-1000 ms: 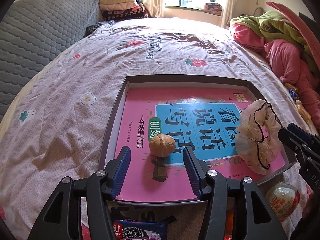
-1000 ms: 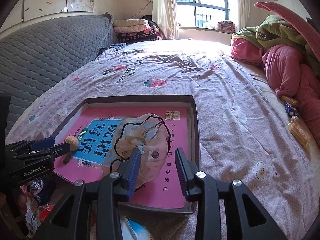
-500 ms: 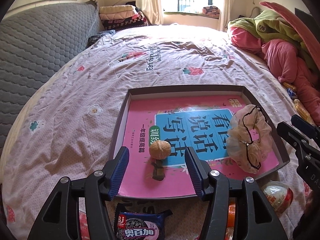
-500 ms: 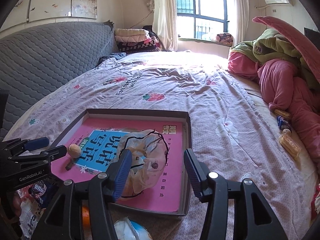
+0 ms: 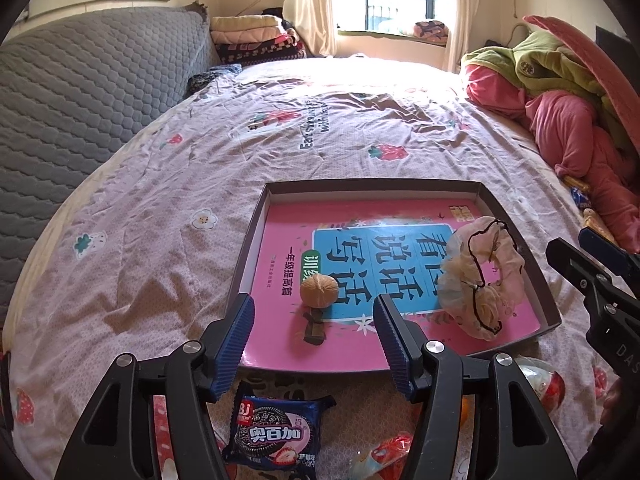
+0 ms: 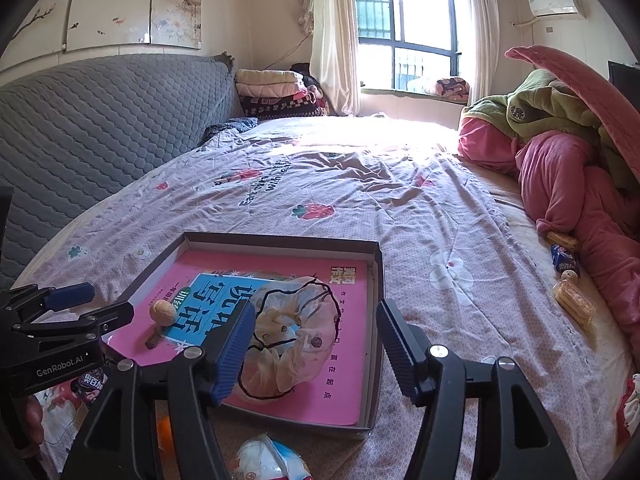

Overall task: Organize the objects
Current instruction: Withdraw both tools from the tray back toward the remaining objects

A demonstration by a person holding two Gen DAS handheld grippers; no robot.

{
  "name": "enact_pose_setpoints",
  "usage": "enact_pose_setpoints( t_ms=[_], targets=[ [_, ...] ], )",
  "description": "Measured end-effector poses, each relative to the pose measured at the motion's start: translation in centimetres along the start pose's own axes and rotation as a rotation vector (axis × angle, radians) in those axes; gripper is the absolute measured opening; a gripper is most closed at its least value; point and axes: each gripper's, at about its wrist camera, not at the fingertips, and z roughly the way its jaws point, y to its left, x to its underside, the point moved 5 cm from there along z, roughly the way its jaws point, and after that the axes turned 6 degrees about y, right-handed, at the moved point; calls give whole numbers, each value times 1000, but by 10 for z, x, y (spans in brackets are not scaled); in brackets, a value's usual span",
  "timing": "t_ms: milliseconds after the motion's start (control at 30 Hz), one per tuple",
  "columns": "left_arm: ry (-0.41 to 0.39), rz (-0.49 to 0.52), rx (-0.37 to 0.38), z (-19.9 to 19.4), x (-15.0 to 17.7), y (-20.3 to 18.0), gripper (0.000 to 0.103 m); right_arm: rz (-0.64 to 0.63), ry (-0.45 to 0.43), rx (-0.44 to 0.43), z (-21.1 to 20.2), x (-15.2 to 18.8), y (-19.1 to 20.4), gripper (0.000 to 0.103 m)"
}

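Observation:
A shallow dark box [image 5: 256, 228] [image 6: 376, 280] lies on the bed with a pink book [image 5: 280, 320] [image 6: 344, 396] flat inside it. On the book rest a walnut [image 5: 319, 289] [image 6: 163, 312], a small dark piece [image 5: 314, 330] in front of it, and a pale frilly cloth with black trim [image 5: 482, 280] [image 6: 296, 336]. My left gripper [image 5: 314, 344] hovers over the box's near edge, its jaws opening with nothing between them. My right gripper [image 6: 316, 350] hangs above the cloth, jaws also opening, pads clear of it.
In front of the box lie a dark blue cookie packet [image 5: 276, 432], a red and white egg-shaped toy [image 5: 544, 384] and other wrapped snacks [image 6: 272, 460]. More snacks [image 6: 572, 300] sit by pink and green bedding [image 6: 568, 184] on the right. A grey quilted headboard [image 5: 80, 92] runs along the left.
Both grippers have risen and drawn back from the box, jaws spreading wider. The right one has let go of the frilly cloth, which now lies on the book.

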Motion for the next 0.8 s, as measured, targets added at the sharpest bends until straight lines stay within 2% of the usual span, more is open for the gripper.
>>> enact_pose_setpoints(
  t_ms=[333, 800],
  targets=[
    [-24, -14, 19, -24, 10, -3, 64, -6, -24, -26, -18, 1, 3, 63],
    [-62, -33, 35, -51, 29, 0, 64, -23, -90, -57, -48, -1, 10, 78]
  ],
)
